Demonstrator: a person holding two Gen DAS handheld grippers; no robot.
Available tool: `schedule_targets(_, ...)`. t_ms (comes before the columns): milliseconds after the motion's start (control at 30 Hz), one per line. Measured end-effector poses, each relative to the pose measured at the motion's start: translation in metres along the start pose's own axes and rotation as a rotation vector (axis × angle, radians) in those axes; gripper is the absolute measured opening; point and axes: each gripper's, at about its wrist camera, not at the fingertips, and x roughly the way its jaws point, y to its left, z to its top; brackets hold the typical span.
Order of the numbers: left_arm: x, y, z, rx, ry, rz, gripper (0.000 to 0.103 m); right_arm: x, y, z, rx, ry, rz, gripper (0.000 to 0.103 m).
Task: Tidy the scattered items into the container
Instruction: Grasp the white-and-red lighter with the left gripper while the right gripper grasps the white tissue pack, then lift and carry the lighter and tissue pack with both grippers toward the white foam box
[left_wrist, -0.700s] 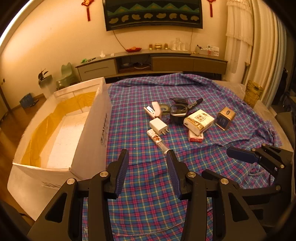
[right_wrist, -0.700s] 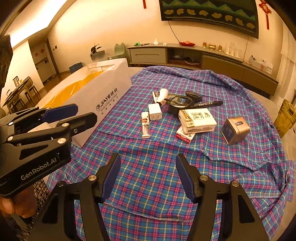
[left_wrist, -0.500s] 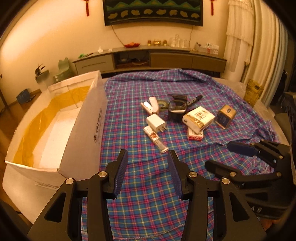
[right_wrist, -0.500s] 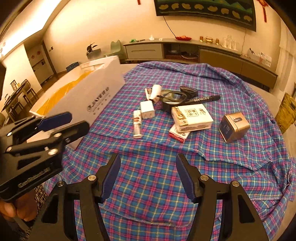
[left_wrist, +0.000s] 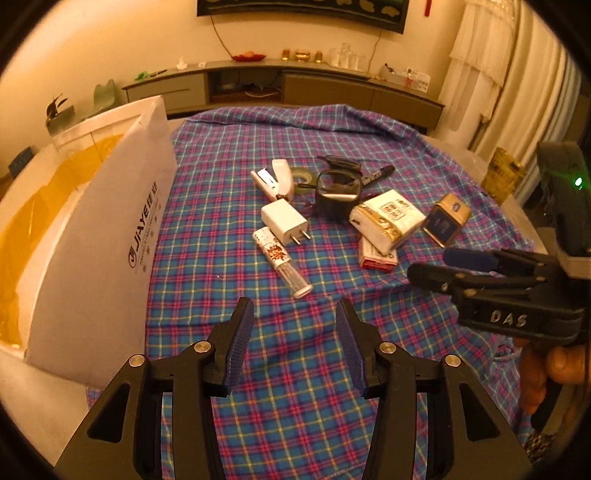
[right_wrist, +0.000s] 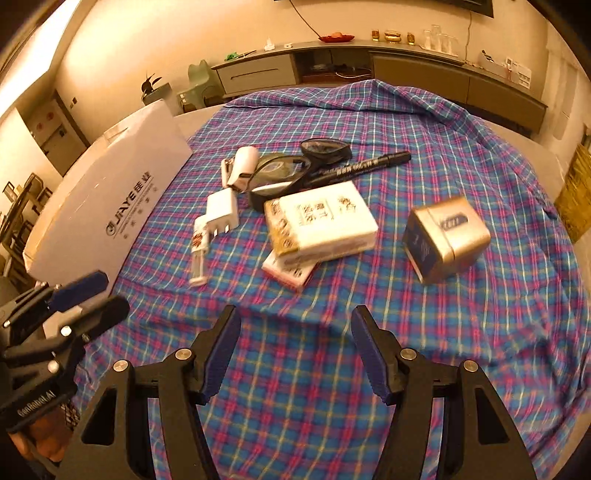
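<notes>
Since earlier frame: both grippers have come nearer the cluster; items loom larger in both views, none displaced.
Container (left_wrist: 92, 236): big white carton, open top, yellow liner inside, at left edge of table (right_wrist: 517, 332) under plaid cloth. Stiff wall; likely light, so could slide if knocked.
Tissue pack (right_wrist: 321, 221): largest loose item, mid-table, lying on a small red-and-white box (right_wrist: 288, 271). Soft, light, squashes; take across its short width.
Gold tin (right_wrist: 447, 236): right of the pack, apart from it. Rigid, smooth metal, probably slippery; grip flat opposite sides.
Glasses (left_wrist: 338, 188): far side, touching pack and marker (right_wrist: 362, 168). Fragile; hold by frame, not lens.
Stapler (left_wrist: 277, 179): far left of cluster, jaw open; hard, take across body.
Charger plug (left_wrist: 282, 221): white, rigid, prongs toward camera; grip flat faces.
Small tube (left_wrist: 282, 262): nearest item, touching the plug. Round, clear end, may roll; pinch mid-body.
Left gripper (left_wrist: 293, 341): fingers parted, empty, above cloth just short of the tube.
Right gripper (right_wrist: 295, 350): fingers wide apart, empty, near side of the red box.
</notes>
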Motion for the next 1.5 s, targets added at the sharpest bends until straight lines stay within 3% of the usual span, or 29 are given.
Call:
schedule_targets(133,0.016,0.008,0.012,-0.034,-0.010,0.027,0.051,0.006,-0.014,0.021,0.065,-0.020,0.057,0.075)
schedule_targets(233,0.030,0.016,0.018,-0.081,0.005,0.017,0.052,0.018,-0.028,0.029,0.158,0.007,0.141,0.076)
schedule_targets(367,0.049,0.014,0.022,-0.106,0.030,-0.004,0.053,0.036,-0.046,0.035,0.246,0.053,0.181,0.076)
schedule_targets(500,0.067,0.011,0.025,-0.097,0.037,0.035,0.053,0.058,-0.054,0.042,0.292,0.093,0.229,0.078)
schedule_targets(633,0.087,0.016,0.025,-0.106,0.049,0.088,0.053,0.067,-0.048,0.052,0.258,0.066,0.226,0.080)
schedule_targets(733,0.088,0.020,0.026,-0.106,0.033,0.089,0.049,0.070,-0.042,0.054,0.199,0.051,0.209,0.060)
schedule_targets(767,0.088,0.022,0.026,-0.113,0.031,0.076,0.037,0.069,-0.041,0.053,0.190,0.046,0.214,0.058)
schedule_targets(867,0.084,0.025,0.027,-0.107,0.024,0.064,0.021,0.062,-0.034,0.054,0.154,0.025,0.194,0.047)
schedule_targets(1100,0.074,0.024,0.027,-0.082,-0.005,0.051,0.013,0.042,-0.008,0.055,0.038,-0.027,0.137,0.027)
schedule_targets(1500,0.060,0.029,0.030,-0.099,-0.032,0.030,0.006,0.012,0.038,0.041,-0.123,-0.086,0.101,0.024)
